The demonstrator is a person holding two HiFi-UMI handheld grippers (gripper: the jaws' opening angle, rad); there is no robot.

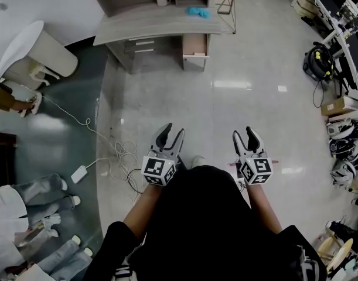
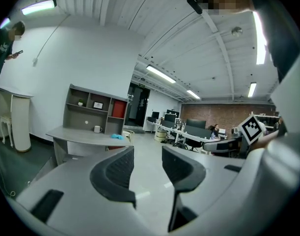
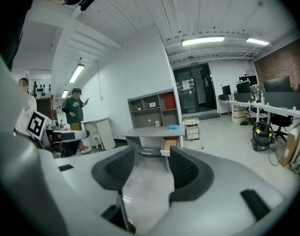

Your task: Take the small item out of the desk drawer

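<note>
Head view alone looks into the open drawer; contents unclear.

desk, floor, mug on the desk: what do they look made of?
Desk: looks like grey laminate board, matte, flat even colour; its open drawer shows a wood-toned inside.
Floor: polished concrete or sealed coating, glossy; it mirrors the ceiling lights.
Mug: probably glazed ceramic, plain white; too small to be sure.
</note>
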